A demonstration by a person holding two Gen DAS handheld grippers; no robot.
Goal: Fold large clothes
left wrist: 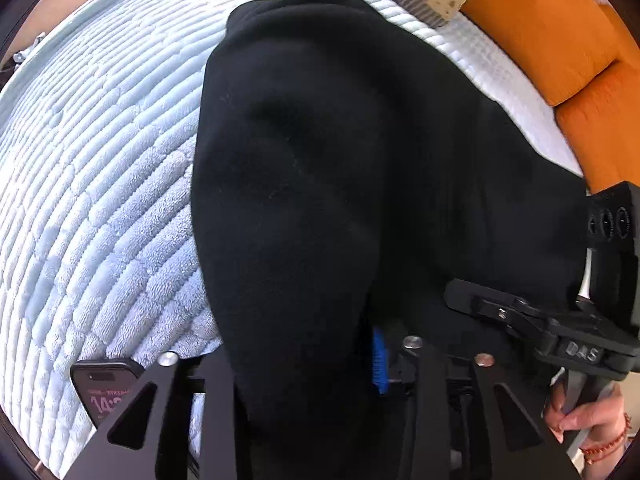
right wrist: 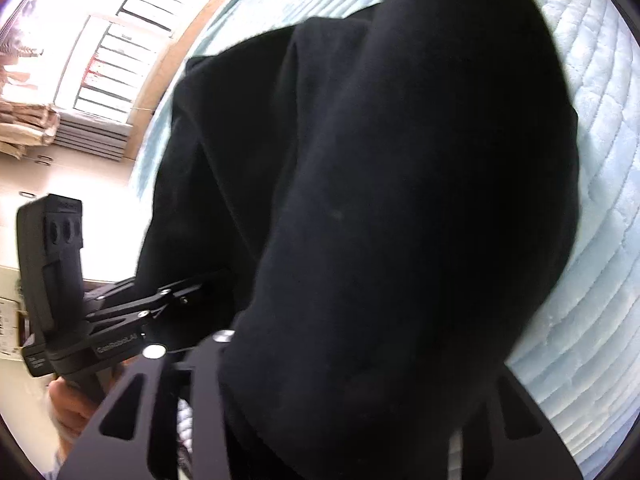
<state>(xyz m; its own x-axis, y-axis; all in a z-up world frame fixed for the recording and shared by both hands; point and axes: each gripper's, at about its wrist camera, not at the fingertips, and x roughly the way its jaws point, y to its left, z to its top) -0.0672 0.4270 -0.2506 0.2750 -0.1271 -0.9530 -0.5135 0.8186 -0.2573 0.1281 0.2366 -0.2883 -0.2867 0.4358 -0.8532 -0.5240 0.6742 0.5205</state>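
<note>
Left wrist view: the phone (left wrist: pixel 105 389) is lying lower left on the bed (left wrist: pixel 100 160); the black garment (left wrist: pixel 340 168) is draping centre frame over the left claw (left wrist: pixel 320 380), seemingly clamping it. The right claw (right wrist: pixel 320 380) is likewise buried, grip unclear. Folding looks midway, cloth lifted, not laid flat.

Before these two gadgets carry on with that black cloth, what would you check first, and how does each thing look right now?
1. Black garment caught by left hand-held gripper: ok, cloth drapes over its fingers.
2. Caught by right hand-held gripper: ok, likewise.
3. Exact pinch points: cannot tell, cloth hides both jaws.
4. Garment partly lifted off blue bedspread: ok.
5. Phone lying near the garment: not ok.
6. Edges aligned: cannot tell.
</note>
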